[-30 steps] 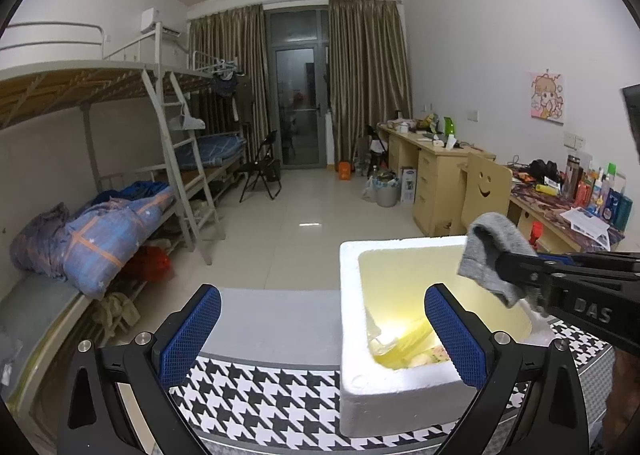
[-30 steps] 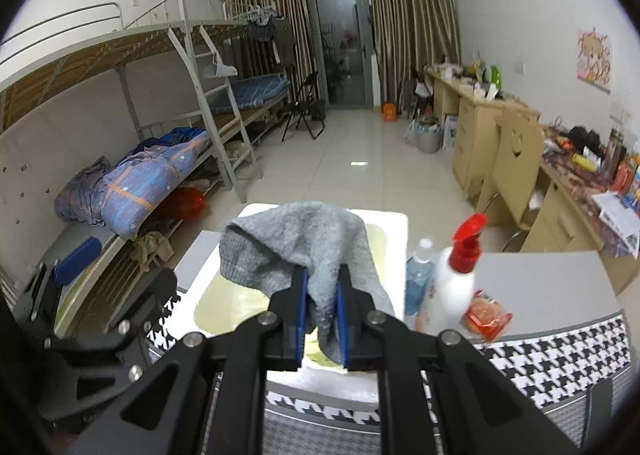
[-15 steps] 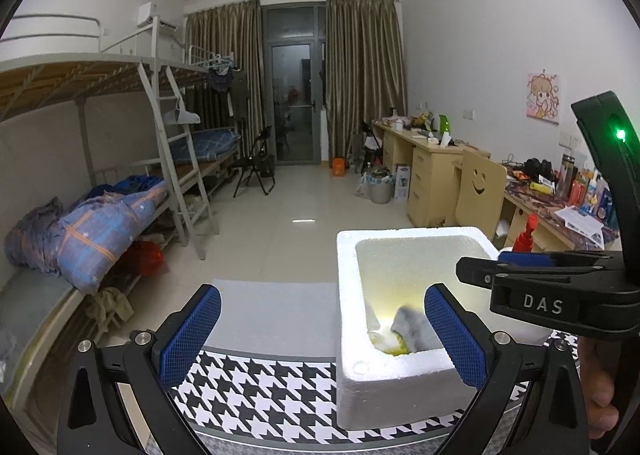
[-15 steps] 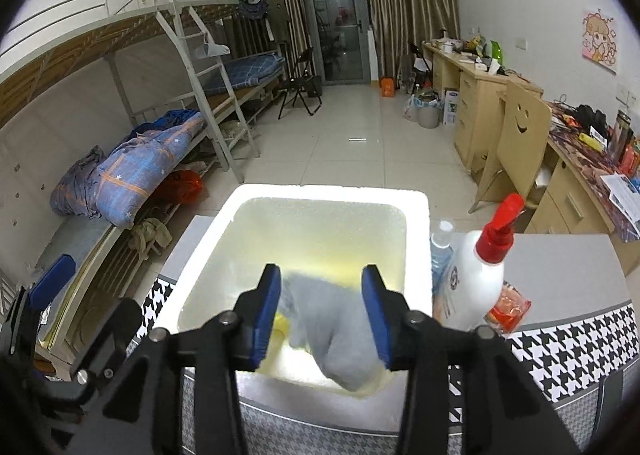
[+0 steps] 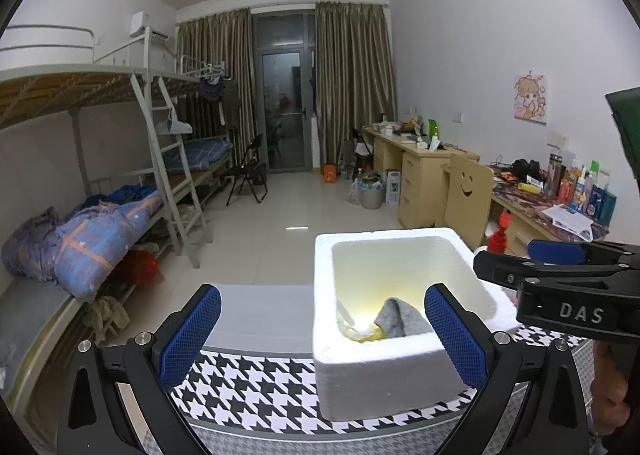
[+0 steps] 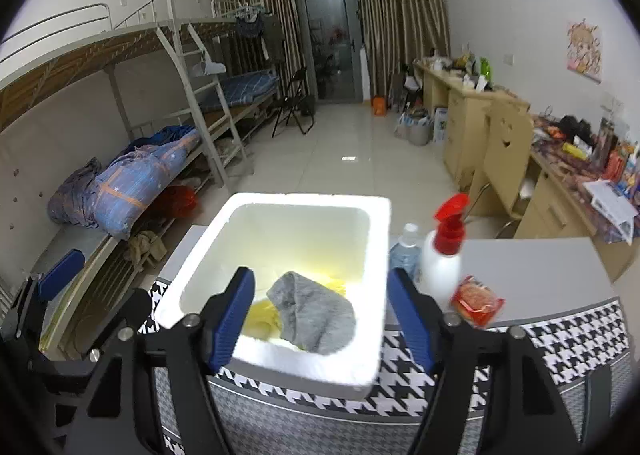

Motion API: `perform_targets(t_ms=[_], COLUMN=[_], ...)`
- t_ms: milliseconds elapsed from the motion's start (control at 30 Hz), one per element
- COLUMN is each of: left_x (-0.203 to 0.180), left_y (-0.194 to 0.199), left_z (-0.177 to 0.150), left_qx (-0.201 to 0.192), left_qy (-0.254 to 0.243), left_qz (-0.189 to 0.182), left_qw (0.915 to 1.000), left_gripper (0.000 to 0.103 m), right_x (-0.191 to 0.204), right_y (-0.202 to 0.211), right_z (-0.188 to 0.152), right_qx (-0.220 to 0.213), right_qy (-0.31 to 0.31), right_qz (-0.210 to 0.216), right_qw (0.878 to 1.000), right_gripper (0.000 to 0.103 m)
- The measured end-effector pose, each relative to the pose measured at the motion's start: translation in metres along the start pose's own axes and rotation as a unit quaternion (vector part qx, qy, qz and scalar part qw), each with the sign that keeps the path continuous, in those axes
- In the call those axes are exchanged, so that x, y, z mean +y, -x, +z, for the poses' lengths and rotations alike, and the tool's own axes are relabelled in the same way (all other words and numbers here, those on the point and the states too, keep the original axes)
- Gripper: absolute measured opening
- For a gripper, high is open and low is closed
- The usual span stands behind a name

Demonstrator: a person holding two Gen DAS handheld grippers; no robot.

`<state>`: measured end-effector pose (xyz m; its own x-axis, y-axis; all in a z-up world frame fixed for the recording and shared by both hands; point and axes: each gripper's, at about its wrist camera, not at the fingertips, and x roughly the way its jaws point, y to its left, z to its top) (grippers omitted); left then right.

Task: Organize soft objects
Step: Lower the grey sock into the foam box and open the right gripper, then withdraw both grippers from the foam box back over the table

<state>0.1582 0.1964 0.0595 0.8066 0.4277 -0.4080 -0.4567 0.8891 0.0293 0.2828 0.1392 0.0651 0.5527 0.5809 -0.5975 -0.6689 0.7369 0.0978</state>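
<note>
My right gripper (image 6: 320, 319) fingers, ribbed blue pads, have just been opening, nothing between them, above the crumpled grey sock (image 6: 314, 315) in the foam box (image 6: 372, 355); left gripper (image 5: 320, 335) gapes empty too.

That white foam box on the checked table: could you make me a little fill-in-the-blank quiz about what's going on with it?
1. The grey knitted cloth lies inside the white ____ box.
2. The right gripper is ____, with nothing held.
3. Beside the box stands a white spray bottle with a ____ trigger top.
4. Under the cloth lies something ____.

Missing words: foam; open; red; yellow
</note>
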Motion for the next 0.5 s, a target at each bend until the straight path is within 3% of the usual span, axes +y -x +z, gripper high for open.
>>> perform_targets(t_ms=[500], left_x=[-0.028], left_y=[0.047], left_z=[-0.004], left_qx=[-0.012], left_qy=[-0.017], left_qz=[-0.032], left_qw=[0.9993], left_gripper=[0.102], right_x=[-0.024], right_y=[0.067], right_z=[-0.016], right_qx=[-0.047], right_qy=[-0.006], right_qz=[-0.020], right_qw=[0.999], right_gripper=[0.082])
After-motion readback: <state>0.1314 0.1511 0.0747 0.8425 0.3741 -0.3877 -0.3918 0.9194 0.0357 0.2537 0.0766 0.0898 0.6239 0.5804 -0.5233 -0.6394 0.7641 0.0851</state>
